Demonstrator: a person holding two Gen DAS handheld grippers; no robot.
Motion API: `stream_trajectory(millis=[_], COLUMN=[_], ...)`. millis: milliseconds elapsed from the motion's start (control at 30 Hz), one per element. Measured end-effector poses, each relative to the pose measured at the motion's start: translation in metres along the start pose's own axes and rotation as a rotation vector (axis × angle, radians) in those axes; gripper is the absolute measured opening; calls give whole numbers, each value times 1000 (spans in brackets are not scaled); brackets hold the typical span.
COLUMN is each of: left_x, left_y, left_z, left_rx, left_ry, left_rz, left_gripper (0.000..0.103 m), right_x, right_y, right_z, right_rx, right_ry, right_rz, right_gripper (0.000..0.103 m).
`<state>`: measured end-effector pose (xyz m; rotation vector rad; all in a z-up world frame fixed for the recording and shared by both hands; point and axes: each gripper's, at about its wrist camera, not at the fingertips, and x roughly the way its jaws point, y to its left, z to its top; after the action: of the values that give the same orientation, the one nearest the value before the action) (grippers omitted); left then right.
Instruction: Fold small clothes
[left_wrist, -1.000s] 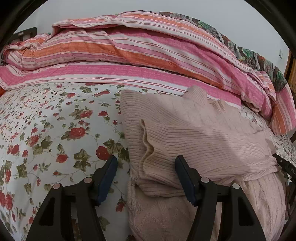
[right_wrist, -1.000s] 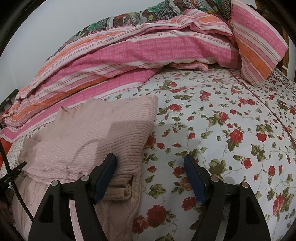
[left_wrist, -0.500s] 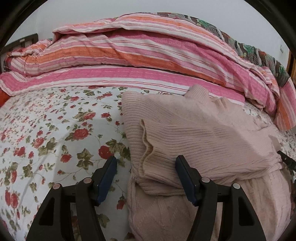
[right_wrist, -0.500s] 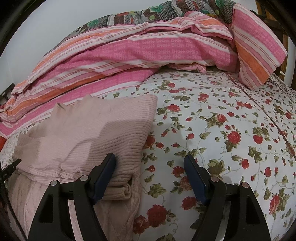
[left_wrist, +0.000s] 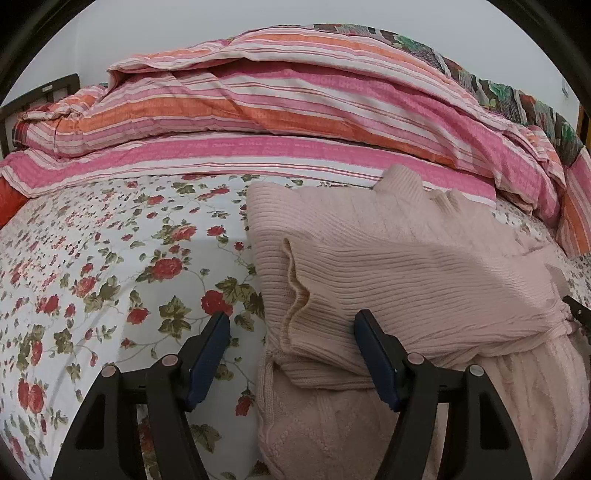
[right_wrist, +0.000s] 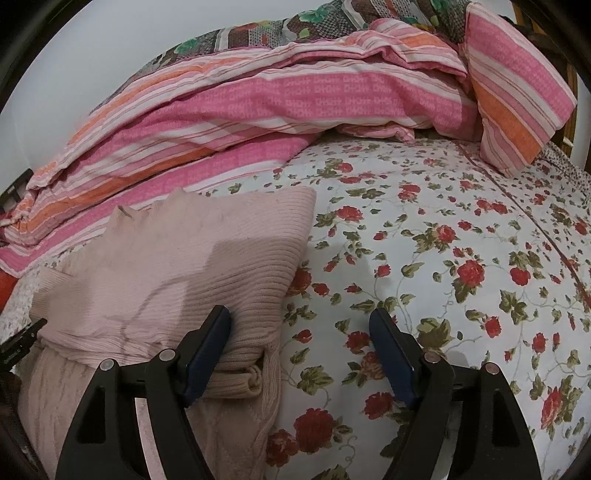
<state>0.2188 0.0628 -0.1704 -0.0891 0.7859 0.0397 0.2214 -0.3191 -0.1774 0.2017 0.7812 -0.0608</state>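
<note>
Lying folded on the floral bedsheet (left_wrist: 110, 258), the pink knit sweater (left_wrist: 406, 266) sits before the striped quilt (left_wrist: 295, 110). My left hand-held gripper (left_wrist: 291, 350) gapes wide at its left edge. My right hand-held gripper (right_wrist: 301, 349) spreads wide, empty, at its right edge.

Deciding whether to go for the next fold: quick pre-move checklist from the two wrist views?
1. Left gripper open: ok.
2. Right gripper open: ok.
3. Pink sweater free of both grippers: ok, neither is closed on it.
4. Folded edge lies between the left fingers: ok.
5. Sweater clear of the striped duvet: cannot tell, collar sits right by it.
6. Bare floral sheet beside the sweater for the fold: ok.
</note>
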Motion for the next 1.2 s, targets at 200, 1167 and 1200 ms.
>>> stream_trajectory(millis=[200,1167,1200], left_x=[-6,-159,-158], left_y=[5,24,22], left_z=[-1,-162,-161], left_rx=[-15,-23,-21], left_ry=[11,-20,-24], left_rz=[-47,-269,-273], left_gripper=[70,63,63], right_x=[-8,-178,-175], right_y=[4,10,14], right_z=[0,-173,-177], right_rx=[-24,-41,-53], right_ry=[7,-13,-1], right_rz=[-17,133,138], right_gripper=[77,59,59])
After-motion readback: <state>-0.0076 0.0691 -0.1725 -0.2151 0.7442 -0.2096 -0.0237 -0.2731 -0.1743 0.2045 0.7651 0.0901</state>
